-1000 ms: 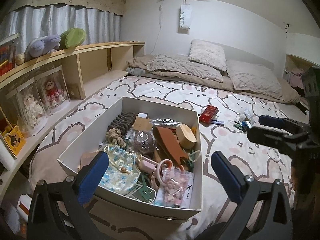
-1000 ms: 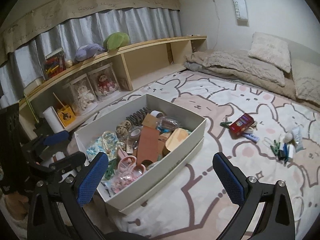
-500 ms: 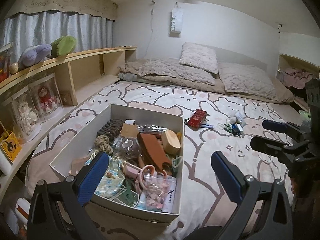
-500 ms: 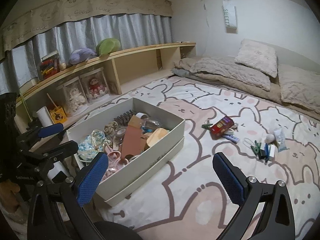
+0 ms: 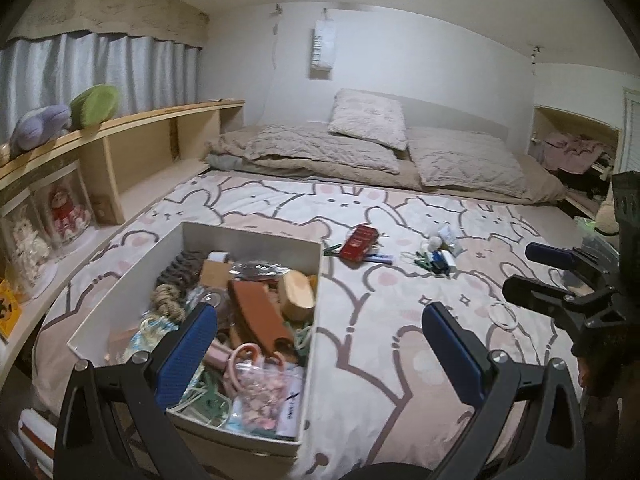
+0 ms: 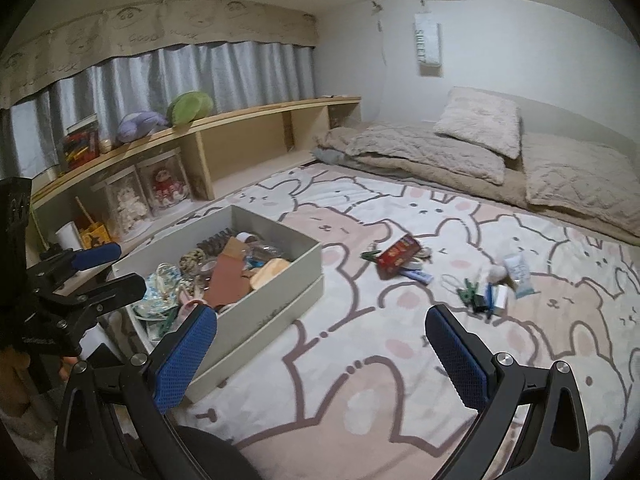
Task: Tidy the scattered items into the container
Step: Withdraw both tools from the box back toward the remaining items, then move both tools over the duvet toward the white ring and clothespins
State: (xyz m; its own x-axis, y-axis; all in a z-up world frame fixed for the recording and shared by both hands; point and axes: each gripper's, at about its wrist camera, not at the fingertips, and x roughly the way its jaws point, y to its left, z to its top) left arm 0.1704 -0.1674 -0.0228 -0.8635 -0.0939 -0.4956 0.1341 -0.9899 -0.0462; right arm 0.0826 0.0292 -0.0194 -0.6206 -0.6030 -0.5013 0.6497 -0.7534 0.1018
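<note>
A white box [image 5: 316, 280] [image 6: 280, 300], full of several small items, sits on the bunny-print bedspread. Scattered on the bedspread beyond it lie a red packet [image 5: 359, 241] [image 6: 399, 255], a blue tube [image 5: 380, 257], a cluster of clips and small white items [image 5: 436, 258] [image 6: 484, 294], a white tube [image 6: 518, 274] and a thin white ring [image 5: 503, 313]. My left gripper [image 5: 320, 352] is open and empty over the box's near right edge. My right gripper [image 6: 320, 352] is open and empty above the bedspread, right of the box. Each gripper shows in the other's view [image 5: 548, 276] [image 6: 92, 272].
A wooden shelf [image 6: 240, 120] runs along the left with plush toys [image 6: 188, 106] on top and boxed dolls [image 6: 164, 192] below. Pillows and a folded quilt [image 5: 360, 148] lie at the far end of the bed. A cluttered nook [image 5: 572, 152] is at the far right.
Both grippers have pulled back and swung right; the box now sits lower left in both views and more of the scattered items shows. Both stay open and empty.
</note>
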